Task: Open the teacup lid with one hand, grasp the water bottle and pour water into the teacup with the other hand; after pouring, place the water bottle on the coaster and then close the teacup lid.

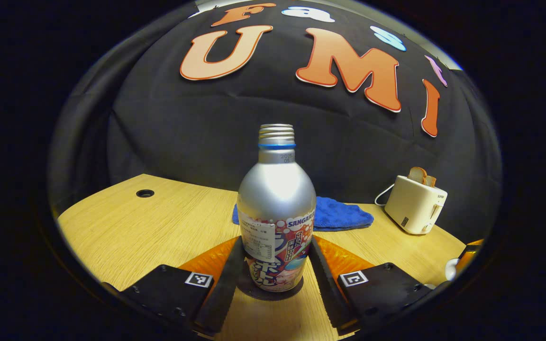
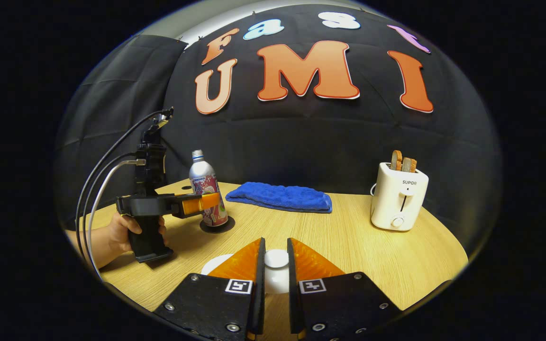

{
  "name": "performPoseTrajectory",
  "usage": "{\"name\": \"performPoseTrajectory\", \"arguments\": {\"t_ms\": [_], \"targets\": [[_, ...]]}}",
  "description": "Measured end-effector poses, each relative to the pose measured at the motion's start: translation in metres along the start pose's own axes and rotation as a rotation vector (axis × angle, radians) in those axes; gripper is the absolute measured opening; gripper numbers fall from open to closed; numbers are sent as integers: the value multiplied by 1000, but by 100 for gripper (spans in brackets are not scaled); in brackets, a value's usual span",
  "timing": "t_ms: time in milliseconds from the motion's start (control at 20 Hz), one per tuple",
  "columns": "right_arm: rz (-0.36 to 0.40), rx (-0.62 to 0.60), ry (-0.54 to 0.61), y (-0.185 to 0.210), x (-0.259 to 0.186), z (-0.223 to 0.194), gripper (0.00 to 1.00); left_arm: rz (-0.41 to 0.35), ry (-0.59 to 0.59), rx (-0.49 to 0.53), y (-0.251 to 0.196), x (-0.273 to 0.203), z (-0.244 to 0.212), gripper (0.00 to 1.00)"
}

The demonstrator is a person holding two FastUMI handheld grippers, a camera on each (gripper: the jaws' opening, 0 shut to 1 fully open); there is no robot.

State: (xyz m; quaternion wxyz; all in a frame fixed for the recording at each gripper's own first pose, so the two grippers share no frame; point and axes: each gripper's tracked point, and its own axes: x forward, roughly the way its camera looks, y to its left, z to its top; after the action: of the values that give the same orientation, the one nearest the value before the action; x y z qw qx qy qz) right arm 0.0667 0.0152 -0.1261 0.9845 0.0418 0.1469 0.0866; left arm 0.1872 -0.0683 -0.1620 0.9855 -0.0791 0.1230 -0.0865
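The silver water bottle [image 1: 277, 199] has no cap and stands upright on a dark round coaster [image 1: 250, 289]. My left gripper [image 1: 276, 239] is shut on its lower body, one finger touching each side. The right gripper view shows the same bottle [image 2: 203, 176], coaster [image 2: 228, 223] and left gripper [image 2: 204, 201] at the table's left, with a hand [image 2: 121, 234] on the gripper's handle. My right gripper [image 2: 275, 241] is shut on the white knob [image 2: 277, 258] of the teacup lid [image 2: 277, 282]. A white rim [image 2: 213, 264] shows beside the left finger. I cannot tell whether the lid is lifted.
A folded blue towel [image 2: 280, 196] lies at the back of the wooden table [image 2: 349, 246], behind the bottle. A white toaster [image 2: 398, 201] holding bread stands at the back right. Cables [image 2: 97, 189] trail from the left gripper. The table has a small hole [image 1: 145, 193] at far left.
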Motion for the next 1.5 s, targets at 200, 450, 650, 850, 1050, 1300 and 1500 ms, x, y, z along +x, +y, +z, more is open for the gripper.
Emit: {"name": "performPoseTrajectory", "arguments": {"t_ms": [200,450,650,850,1050,1300,1500], "targets": [[13,-3,7,7,2,-2,21,-5,10,21,0,-3,-2,86],[34,-9,7,20,5,0,22,-8,17,56,5,-10,-3,99],[44,-25,7,30,4,-4,22,-34,-36,102,0,-30,10,100],[54,-42,17,41,10,-11,21,-53,-61,134,-7,-52,16,98],[60,-56,24,49,14,-19,22,-23,-101,224,-1,-74,20,98],[51,-68,52,52,17,-31,22,0,-154,257,3,-100,31,98],[43,-85,37,54,17,-32,22,-8,-158,212,-3,-109,30,98]]}}
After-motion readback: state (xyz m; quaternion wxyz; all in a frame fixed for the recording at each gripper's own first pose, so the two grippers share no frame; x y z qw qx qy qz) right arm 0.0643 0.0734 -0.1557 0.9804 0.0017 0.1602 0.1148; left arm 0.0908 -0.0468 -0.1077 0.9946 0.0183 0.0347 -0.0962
